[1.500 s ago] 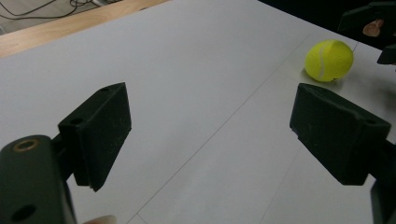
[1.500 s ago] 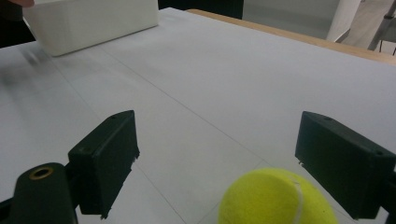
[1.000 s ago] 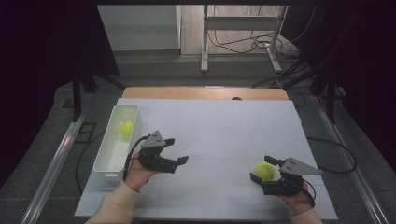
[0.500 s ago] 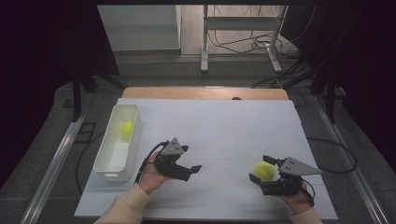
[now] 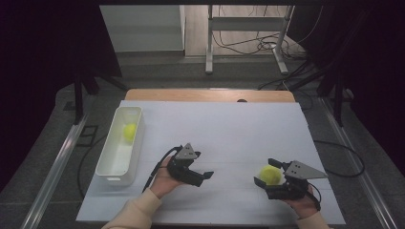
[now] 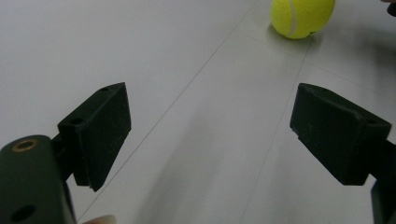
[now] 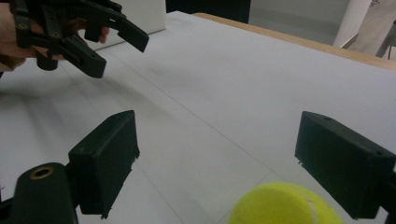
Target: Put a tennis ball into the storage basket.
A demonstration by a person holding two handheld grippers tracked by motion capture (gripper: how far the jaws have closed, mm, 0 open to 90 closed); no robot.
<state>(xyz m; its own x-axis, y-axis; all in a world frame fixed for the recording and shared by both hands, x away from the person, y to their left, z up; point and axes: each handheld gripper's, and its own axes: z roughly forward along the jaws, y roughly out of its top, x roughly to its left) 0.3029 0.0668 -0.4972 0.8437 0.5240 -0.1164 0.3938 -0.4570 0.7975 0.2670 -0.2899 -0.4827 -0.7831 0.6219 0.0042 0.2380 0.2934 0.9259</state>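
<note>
A yellow tennis ball (image 5: 270, 175) lies on the white table (image 5: 229, 129) at the front right. It sits between the spread jaws of my right gripper (image 5: 263, 172), which is open and points left. The same ball (image 7: 280, 206) is low and close in the right gripper view, inside my right gripper (image 7: 217, 135), with a gap to each jaw. My left gripper (image 5: 204, 177) hovers open near the table's front middle, pointing right. In the left gripper view, that ball (image 6: 302, 16) lies well ahead of my left gripper (image 6: 211, 107). A second tennis ball (image 5: 129, 131) rests in the white bin (image 5: 109, 160).
The white bin stands along the table's left edge. A wooden strip (image 5: 205, 94) runs along the table's far edge, with a metal stand (image 5: 246, 33) and cables on the floor beyond it. My left gripper (image 7: 79, 32) and its hand sit upper left in the right gripper view.
My left gripper has moved right, away from the bin towards the table's front middle. The right gripper and its ball have stayed put.
</note>
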